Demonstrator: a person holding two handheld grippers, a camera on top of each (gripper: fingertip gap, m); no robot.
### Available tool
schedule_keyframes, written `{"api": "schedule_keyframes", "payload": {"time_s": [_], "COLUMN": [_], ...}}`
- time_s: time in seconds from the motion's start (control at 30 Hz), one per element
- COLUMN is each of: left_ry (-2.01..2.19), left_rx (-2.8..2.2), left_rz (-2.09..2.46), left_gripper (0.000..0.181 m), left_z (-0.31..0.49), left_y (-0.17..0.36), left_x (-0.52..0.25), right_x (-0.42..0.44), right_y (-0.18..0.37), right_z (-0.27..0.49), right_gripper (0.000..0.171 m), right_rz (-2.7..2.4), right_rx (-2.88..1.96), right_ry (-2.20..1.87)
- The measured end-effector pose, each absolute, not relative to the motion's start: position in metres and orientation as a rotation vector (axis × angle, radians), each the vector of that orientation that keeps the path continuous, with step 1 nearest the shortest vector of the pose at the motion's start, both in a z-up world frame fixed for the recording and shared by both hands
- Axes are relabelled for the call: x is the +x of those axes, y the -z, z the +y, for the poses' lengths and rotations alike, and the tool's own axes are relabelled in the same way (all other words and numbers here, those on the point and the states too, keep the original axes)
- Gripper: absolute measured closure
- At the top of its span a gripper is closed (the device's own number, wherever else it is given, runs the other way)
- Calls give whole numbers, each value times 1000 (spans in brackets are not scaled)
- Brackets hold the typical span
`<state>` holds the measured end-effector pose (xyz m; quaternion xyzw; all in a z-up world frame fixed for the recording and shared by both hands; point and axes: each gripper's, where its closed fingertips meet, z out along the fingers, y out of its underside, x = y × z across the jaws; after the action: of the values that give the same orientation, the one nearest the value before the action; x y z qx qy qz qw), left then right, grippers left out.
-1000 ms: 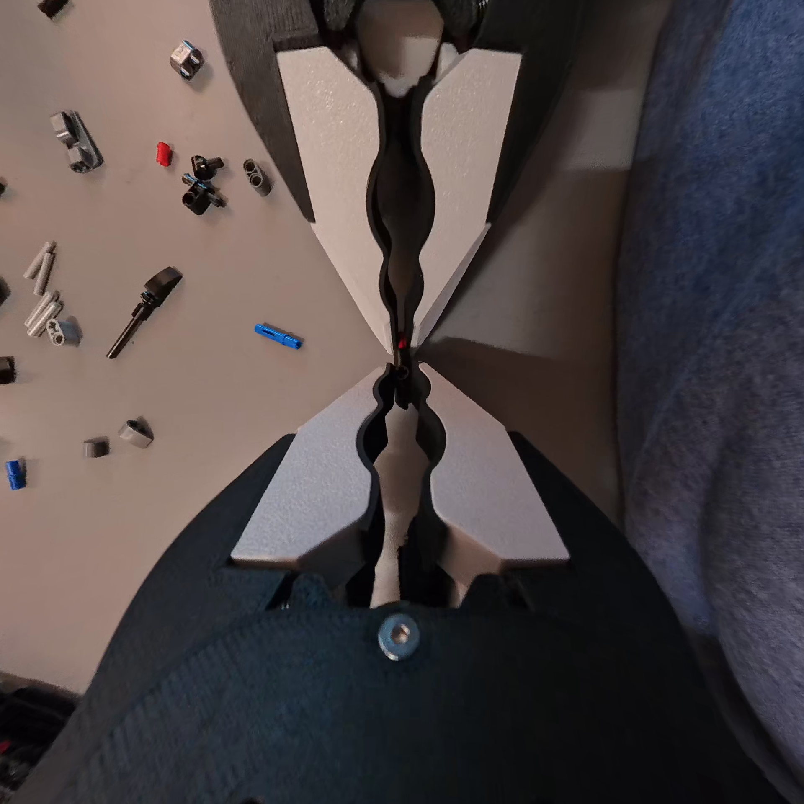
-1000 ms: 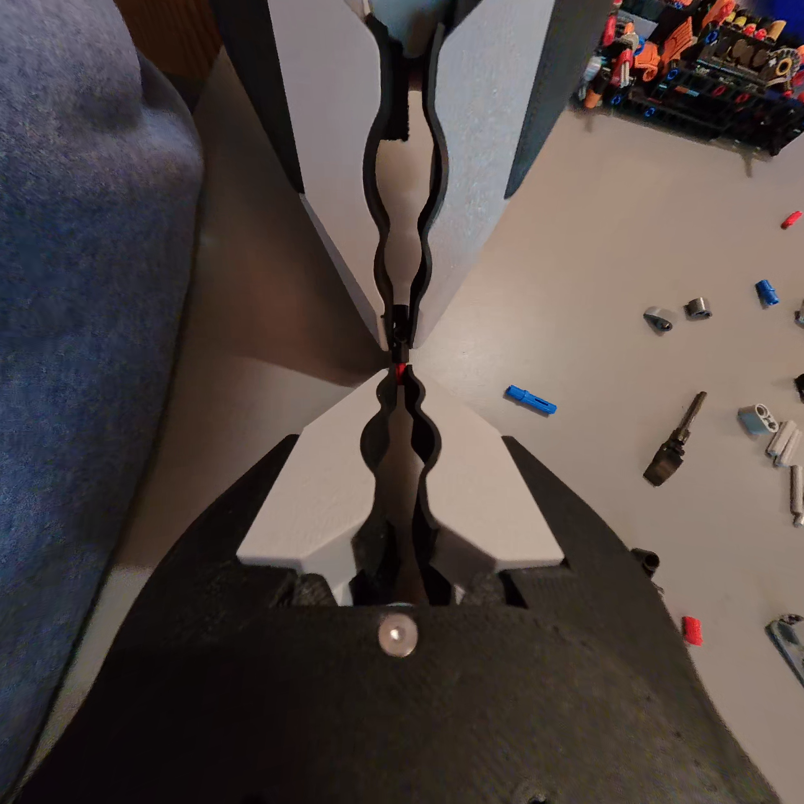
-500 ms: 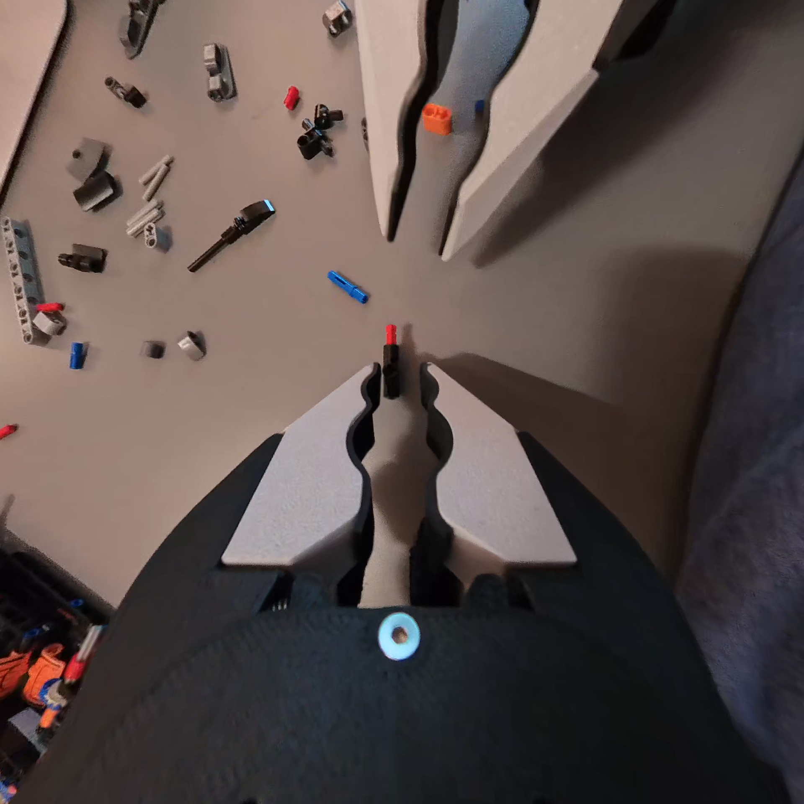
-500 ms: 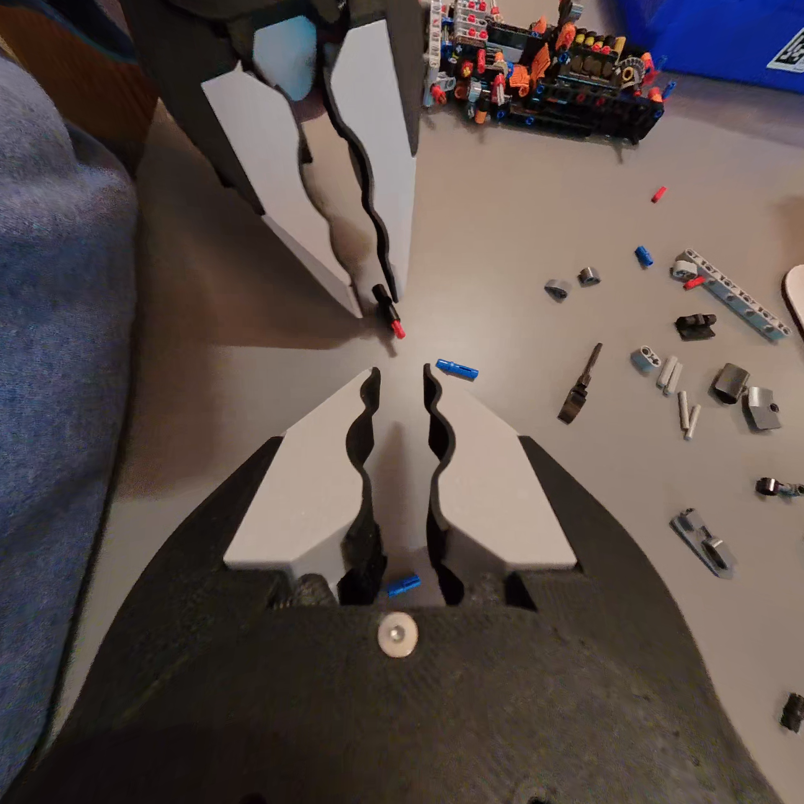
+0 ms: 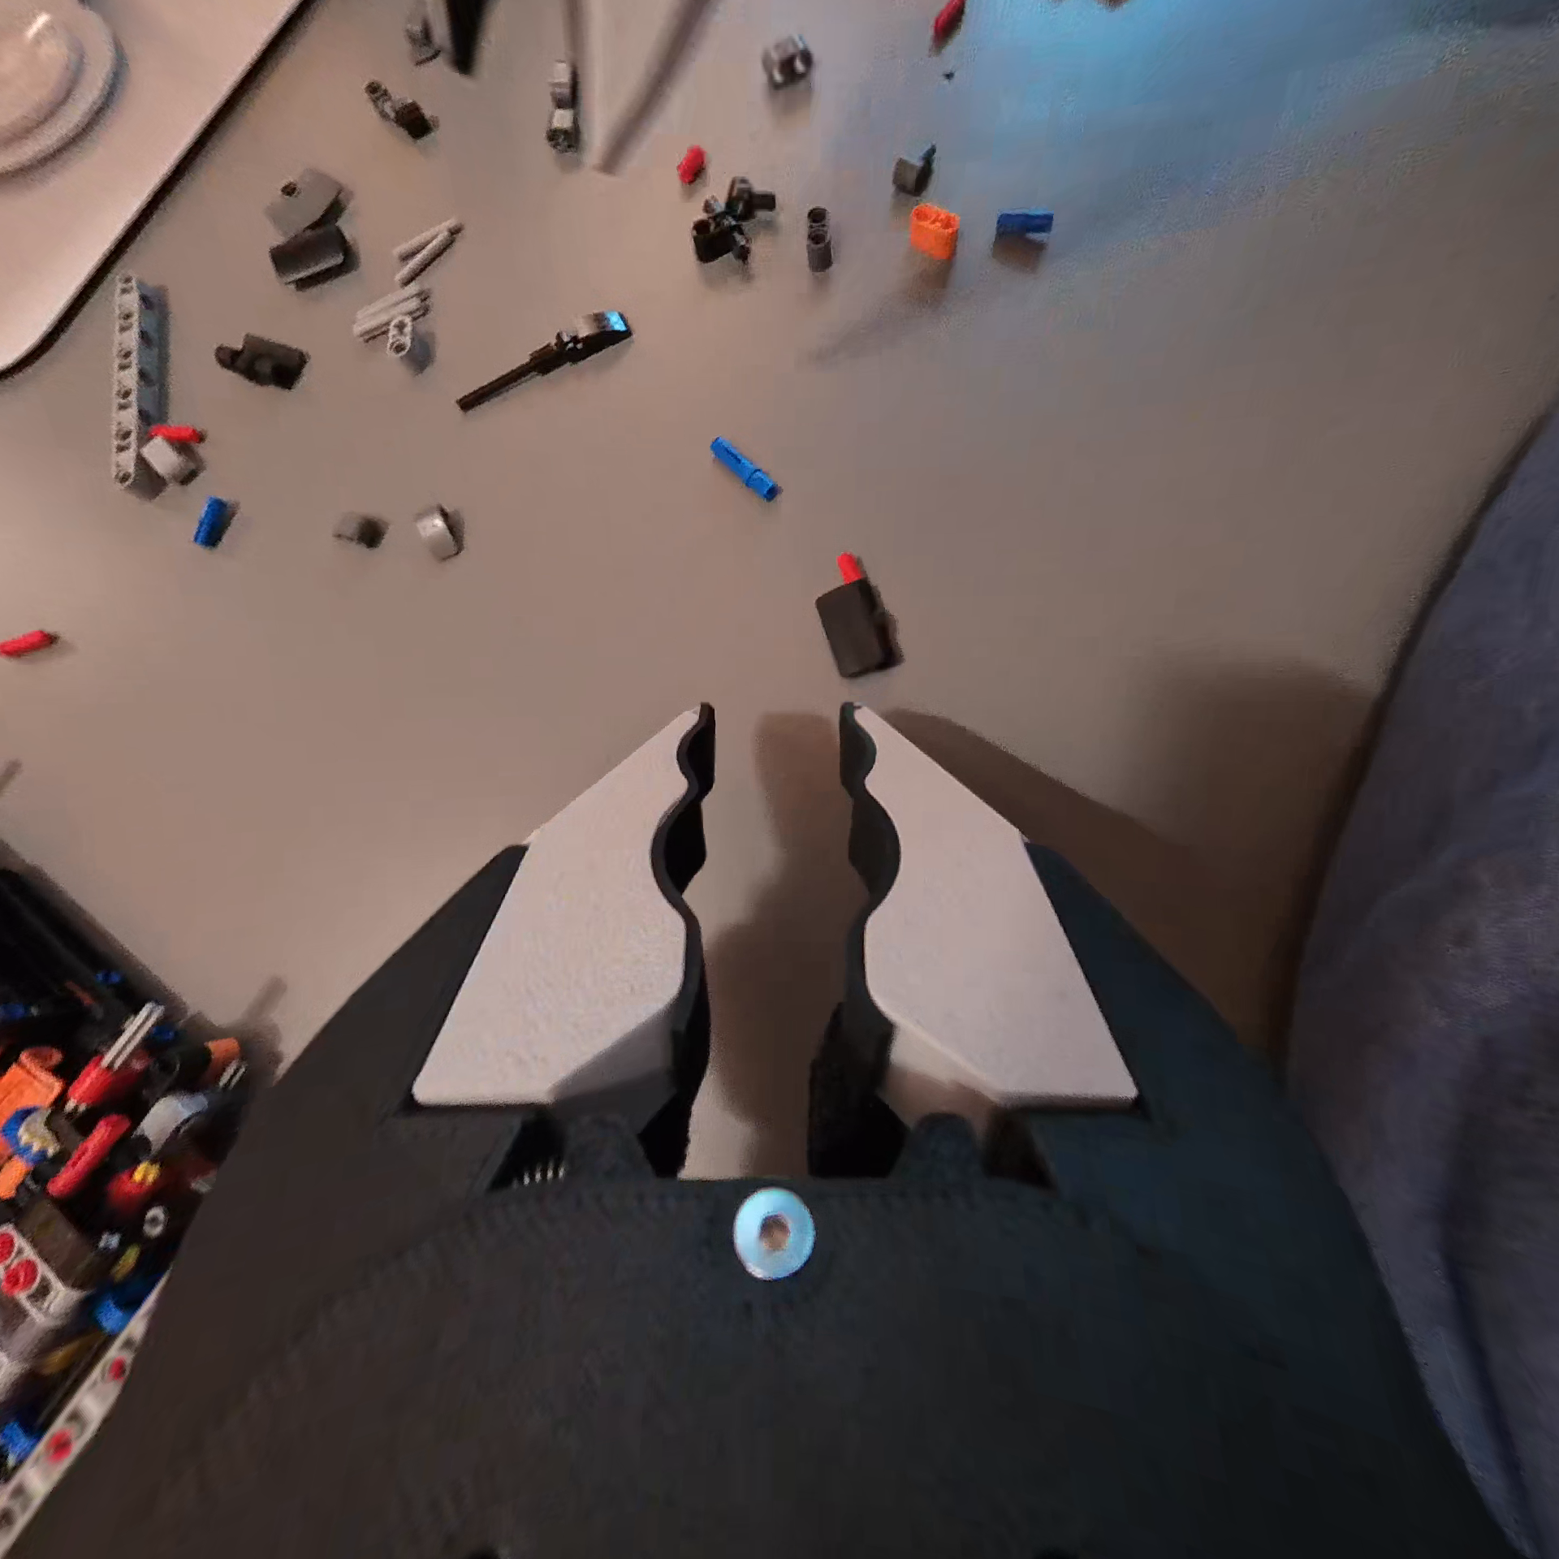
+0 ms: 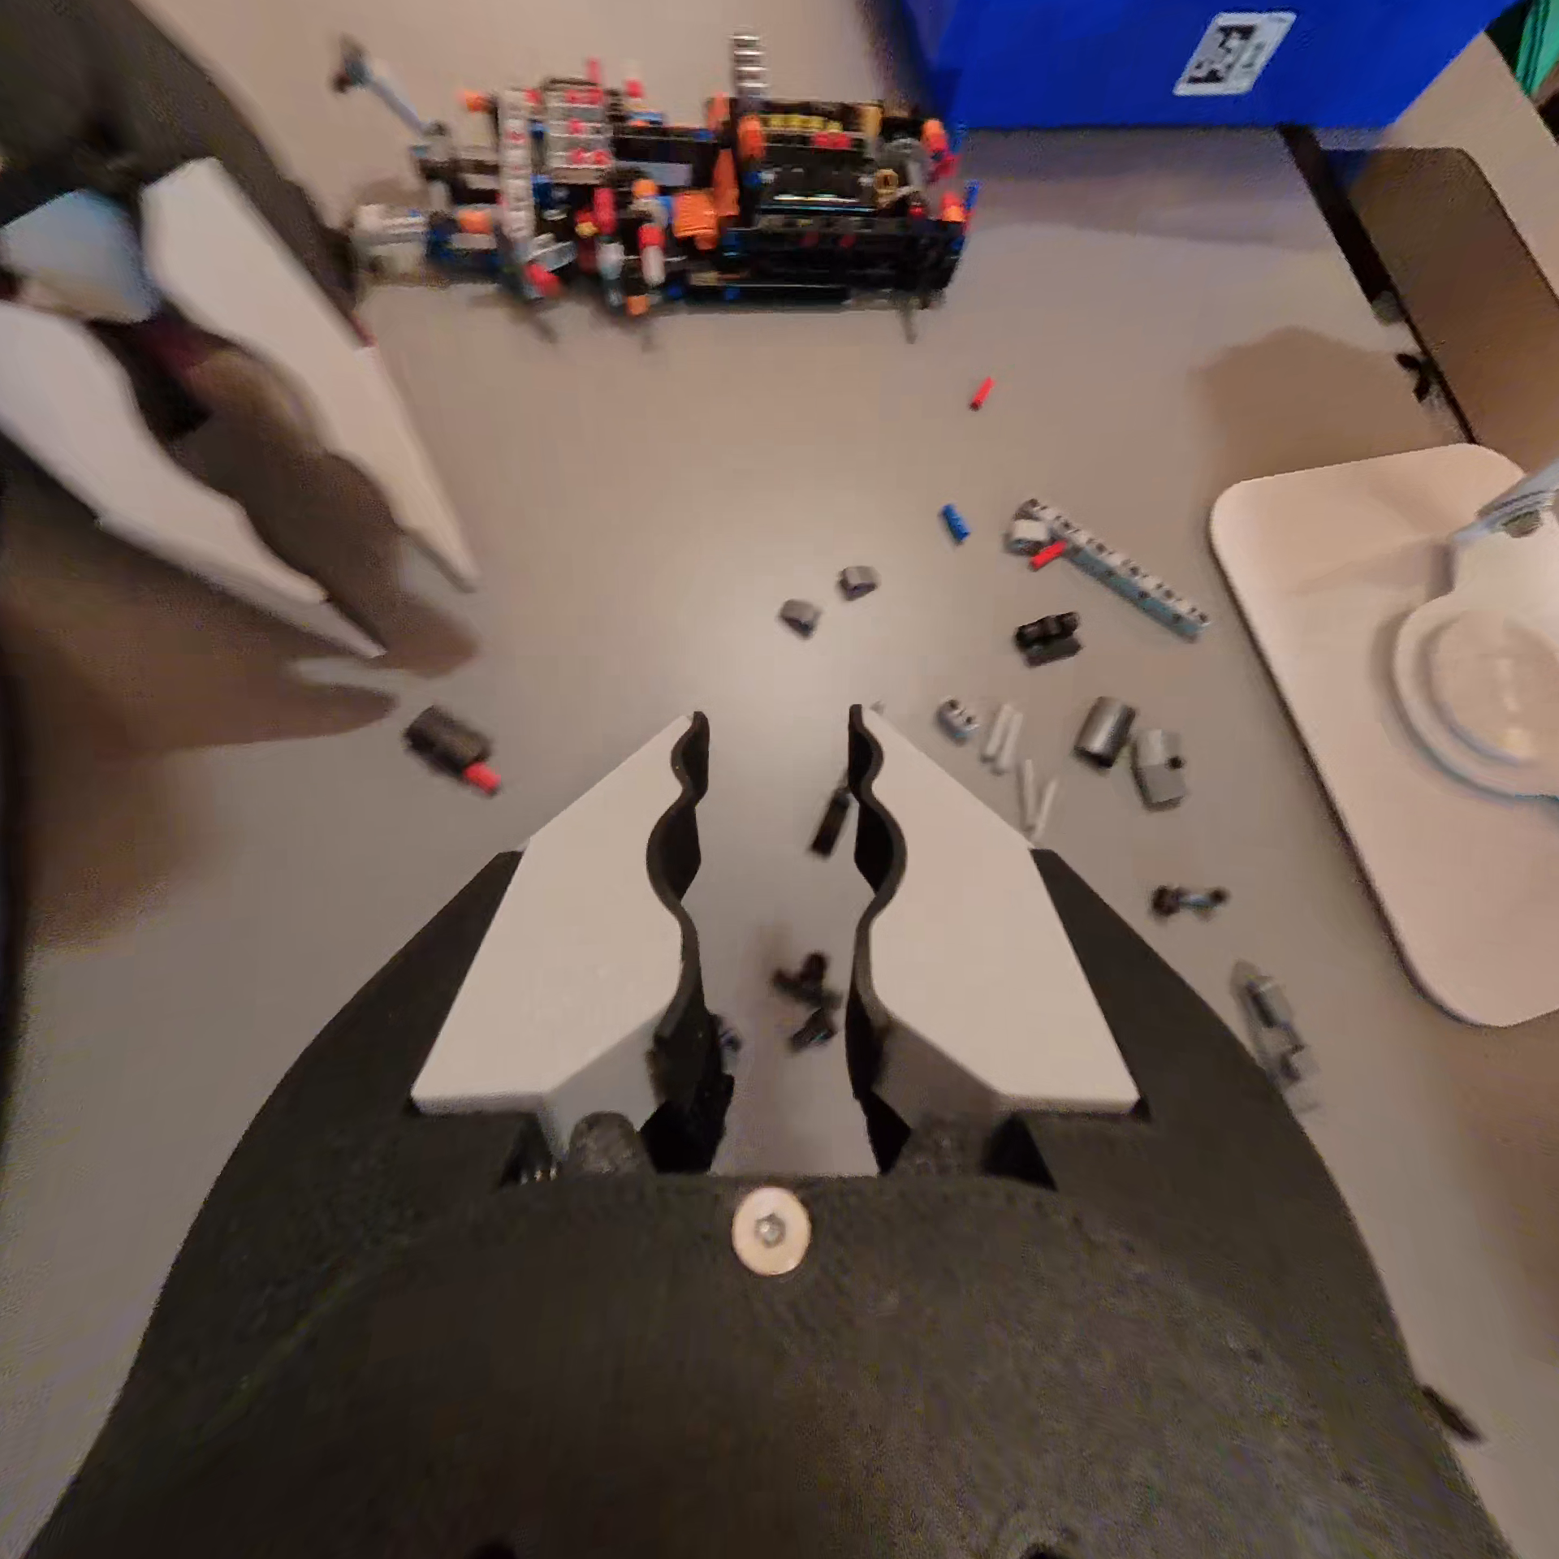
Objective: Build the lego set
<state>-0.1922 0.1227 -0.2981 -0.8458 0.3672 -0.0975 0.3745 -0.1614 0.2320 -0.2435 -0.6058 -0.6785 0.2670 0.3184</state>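
Observation:
A small black piece with a red pin in it (image 5: 854, 628) lies on the grey table just ahead and right of my left gripper (image 5: 776, 717), which is open and empty. The same piece (image 6: 451, 747) lies left of my right gripper (image 6: 776, 725), also open and empty. The left gripper (image 6: 278, 515) shows blurred at the left of the right wrist view. The partly built black, orange and red model (image 6: 700, 202) stands at the far side of the table and shows at the lower left of the left wrist view (image 5: 76, 1139). Loose pieces lie scattered: a blue pin (image 5: 744, 469), a black axle piece (image 5: 548, 358), a grey beam (image 6: 1113, 569).
A white tray with a glass dish (image 6: 1350, 675) sits at the right table edge. A blue box (image 6: 1181, 59) stands at the back right. A blue-grey sleeve (image 5: 1451, 928) runs along the right of the left wrist view. An orange piece (image 5: 933, 229) lies far off. The grey beam (image 6: 1113, 569) lies some 15 centimetres from my right tips, 25 centimetres from my left tips. It turns up in the left wrist view (image 5: 140, 374) as well.
Both grippers were shut tip to tip on the black piece and red pin. Both opened and drew apart. The joined piece now lies on the table.

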Motion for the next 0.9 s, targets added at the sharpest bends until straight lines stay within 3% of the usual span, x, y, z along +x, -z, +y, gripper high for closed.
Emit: {"api": "schedule_keyframes", "payload": {"time_s": [0.2, 0.43, 0.6, 0.8, 0.9], "left_ry": [293, 338, 399, 426, 426], "left_rx": [-2151, -2112, -2093, -2066, -2070], "left_rz": [834, 775, 715, 696, 682], "left_gripper": [158, 159, 161, 162, 162], "left_z": [118, 117, 119, 120, 120], "left_y": [300, 296, 292, 284, 285], "left_x": [-204, -210, -217, -220, -223], "right_x": [-246, -326, -340, -347, -344], "right_y": [245, 295, 314, 317, 317], "right_z": [281, 306, 312, 315, 314], "right_gripper": [143, 148, 151, 170, 171], "right_rz": [-1837, -1905, -1900, -1868, -1883], "right_rx": [-1570, -1727, -1819, -1857, -1839], "right_ry": [-690, -641, -592, -622, -621]}}
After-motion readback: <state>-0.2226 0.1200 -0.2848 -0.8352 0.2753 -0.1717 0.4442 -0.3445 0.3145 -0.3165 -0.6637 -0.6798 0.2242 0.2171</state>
